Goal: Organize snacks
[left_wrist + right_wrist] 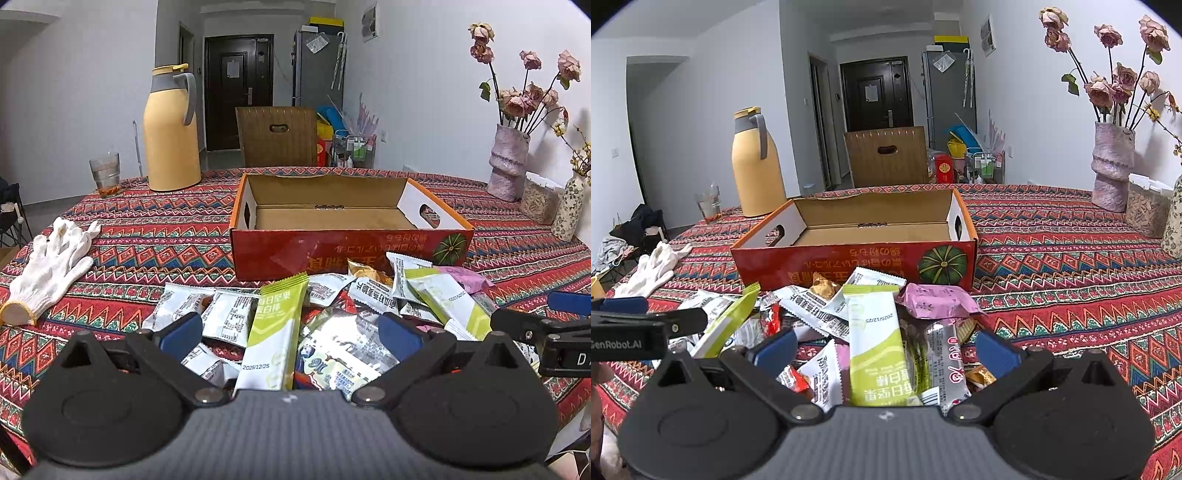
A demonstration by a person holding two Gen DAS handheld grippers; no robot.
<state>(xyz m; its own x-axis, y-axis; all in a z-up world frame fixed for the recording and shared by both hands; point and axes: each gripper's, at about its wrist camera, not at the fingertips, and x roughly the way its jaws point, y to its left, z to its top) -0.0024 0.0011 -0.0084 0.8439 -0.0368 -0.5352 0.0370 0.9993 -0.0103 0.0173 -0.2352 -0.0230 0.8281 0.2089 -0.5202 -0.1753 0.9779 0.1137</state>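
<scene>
left gripper (291, 332) open wide over the snack pile (332, 325), blue pads spread, a green-white bar (271, 336) lying between them, not pinched. right gripper (884, 350) also open wide above the same pile, another green-white bar (877, 350) between its pads, ungripped. pile sits on the patterned tablecloth (155, 236) at the near side, touching the front wall of the orange cardboard box (343, 251). pink packet (934, 301) at pile's right. white glove (51, 269) left, yellow thermos (171, 129) and glass (106, 173) far left, flower vase (508, 162) far right.
</scene>
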